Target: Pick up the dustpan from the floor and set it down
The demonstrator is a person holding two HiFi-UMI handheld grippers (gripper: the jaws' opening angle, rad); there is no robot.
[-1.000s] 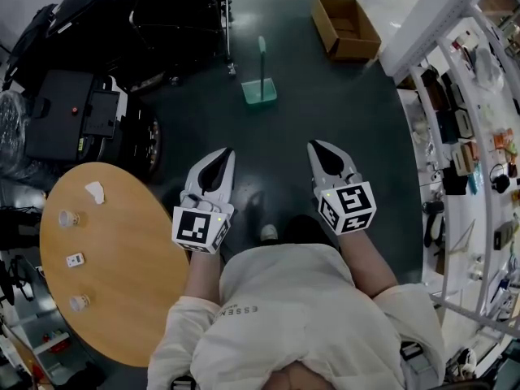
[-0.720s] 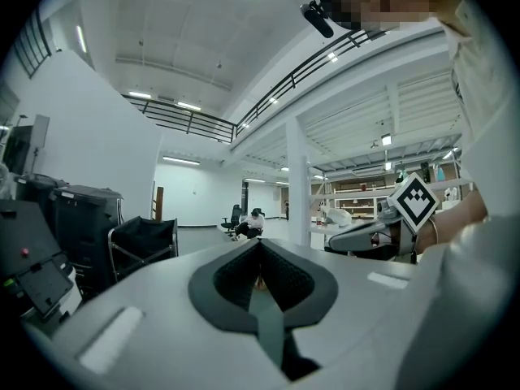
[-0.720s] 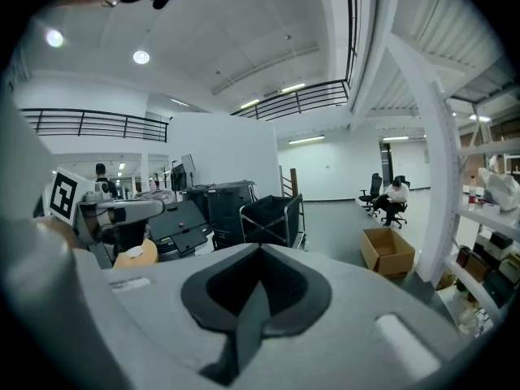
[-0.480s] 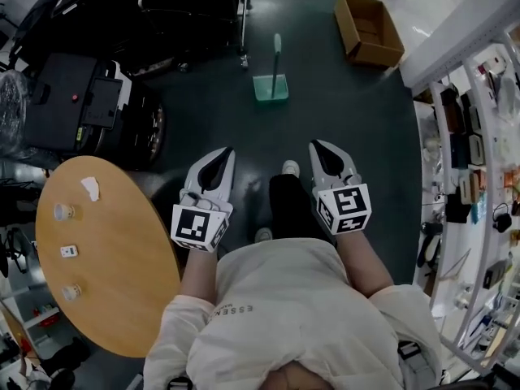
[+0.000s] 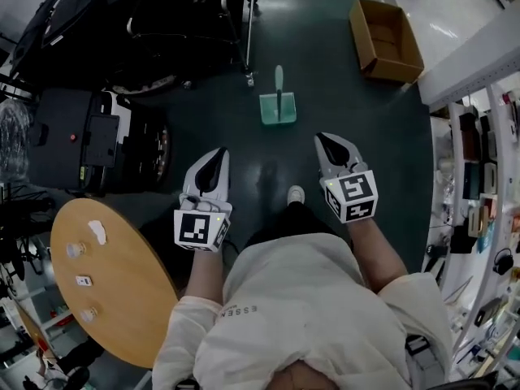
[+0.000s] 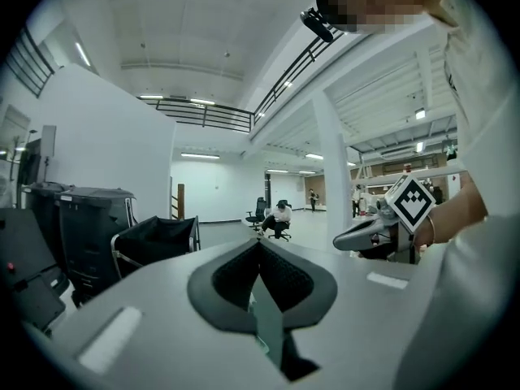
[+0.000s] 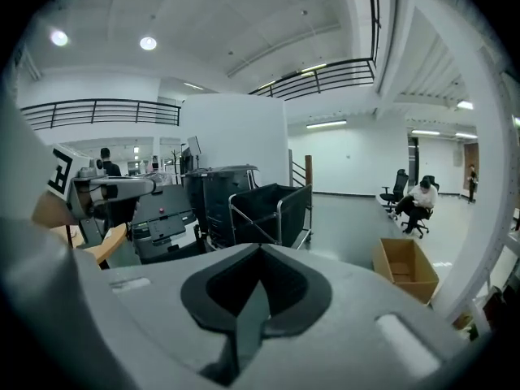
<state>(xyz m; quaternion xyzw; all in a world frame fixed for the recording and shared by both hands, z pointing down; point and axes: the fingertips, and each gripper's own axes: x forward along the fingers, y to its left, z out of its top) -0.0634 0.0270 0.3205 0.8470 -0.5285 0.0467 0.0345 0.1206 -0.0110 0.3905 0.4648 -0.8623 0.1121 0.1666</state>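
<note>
The pale green dustpan (image 5: 278, 106) stands on the dark floor with its handle upright, ahead of me and between my two hands. My left gripper (image 5: 219, 151) is held out at the left, short of the dustpan and apart from it, its jaws shut and empty. My right gripper (image 5: 323, 138) is at the right, a little nearer the dustpan, also shut on nothing. In the left gripper view the left gripper's (image 6: 260, 244) jaw tips meet. In the right gripper view the right gripper's (image 7: 260, 247) tips meet too.
An open cardboard box (image 5: 387, 29) lies on the floor at the far right. Black fabric carts (image 5: 187, 15) and a black machine (image 5: 81, 140) stand to the left. A round wooden table (image 5: 114, 299) is behind at the left, shelving (image 5: 479, 177) along the right. My shoe (image 5: 296, 193) is on the floor.
I have walked forward: the dustpan and box have come nearer in the head view and the round table has dropped back. Both grippers stayed shut and empty, carried ahead with me.
</note>
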